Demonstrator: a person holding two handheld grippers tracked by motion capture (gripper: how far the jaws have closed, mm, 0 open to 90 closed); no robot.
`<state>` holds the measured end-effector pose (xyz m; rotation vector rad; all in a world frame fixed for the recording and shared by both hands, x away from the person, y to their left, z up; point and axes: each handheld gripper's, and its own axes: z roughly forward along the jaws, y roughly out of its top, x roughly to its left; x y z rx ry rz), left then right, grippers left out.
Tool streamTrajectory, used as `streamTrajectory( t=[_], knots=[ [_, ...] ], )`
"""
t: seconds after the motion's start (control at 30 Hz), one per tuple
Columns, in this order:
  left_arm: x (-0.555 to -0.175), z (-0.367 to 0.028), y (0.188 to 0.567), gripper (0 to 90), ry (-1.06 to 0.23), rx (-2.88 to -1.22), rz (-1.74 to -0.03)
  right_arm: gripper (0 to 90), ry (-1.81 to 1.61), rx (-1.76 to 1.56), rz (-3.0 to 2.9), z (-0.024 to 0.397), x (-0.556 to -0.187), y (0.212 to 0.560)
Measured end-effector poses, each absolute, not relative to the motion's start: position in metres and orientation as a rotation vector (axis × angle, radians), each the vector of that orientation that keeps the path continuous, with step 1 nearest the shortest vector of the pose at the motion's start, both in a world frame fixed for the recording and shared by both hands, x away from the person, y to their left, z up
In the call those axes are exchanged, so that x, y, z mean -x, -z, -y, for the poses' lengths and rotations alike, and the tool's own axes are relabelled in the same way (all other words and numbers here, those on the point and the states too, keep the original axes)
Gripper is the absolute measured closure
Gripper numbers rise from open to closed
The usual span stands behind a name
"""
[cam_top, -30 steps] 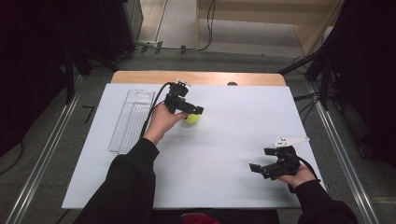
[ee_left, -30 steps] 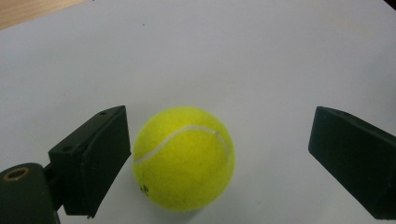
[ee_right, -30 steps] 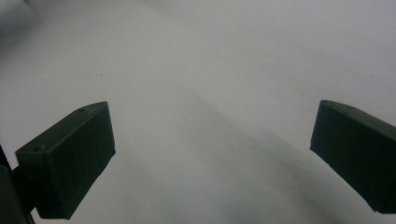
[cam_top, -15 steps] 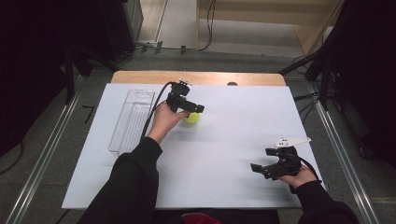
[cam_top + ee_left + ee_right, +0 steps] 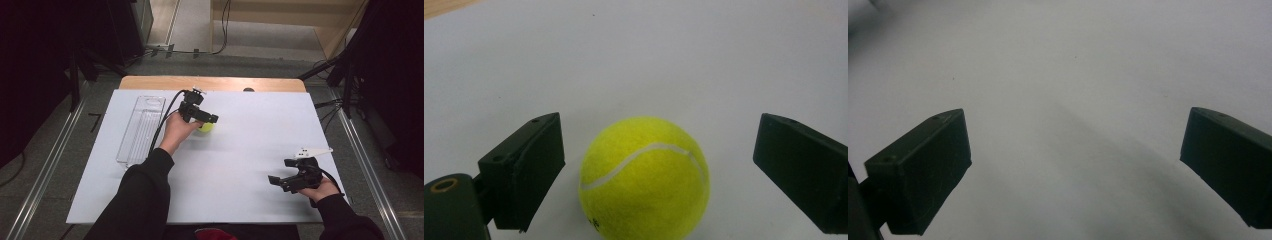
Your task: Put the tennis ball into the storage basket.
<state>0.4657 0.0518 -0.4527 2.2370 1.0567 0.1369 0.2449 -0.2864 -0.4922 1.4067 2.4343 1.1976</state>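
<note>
A yellow-green tennis ball (image 5: pixel 206 128) (image 5: pixel 644 177) rests on the white table sheet (image 5: pixel 250 150), a little left of centre toward the far side. My left gripper (image 5: pixel 207 120) (image 5: pixel 659 127) reaches over it from the left. Its black jaws stand open on either side of the ball, with a gap at each side and no pad touching. My right gripper (image 5: pixel 281 171) (image 5: pixel 1073 120) hovers low over the bare sheet at the near right. It is open, with nothing between its jaws.
A clear plastic tray (image 5: pixel 142 127) lies lengthwise along the left side of the sheet, next to my left forearm. A strip of wooden tabletop (image 5: pixel 210 82) shows beyond the sheet's far edge. Dark stands and cables surround the table.
</note>
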Motion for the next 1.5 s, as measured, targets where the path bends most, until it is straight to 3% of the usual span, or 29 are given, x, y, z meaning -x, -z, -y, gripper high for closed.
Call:
streamTrajectory(
  t=[1.5],
  knots=[
    [-0.465, -0.053, 0.490, 6.7, -0.138, -2.270, -1.126, 0.0, -1.194, -1.400, -2.454, 0.285, -0.245, 0.494]
  ],
)
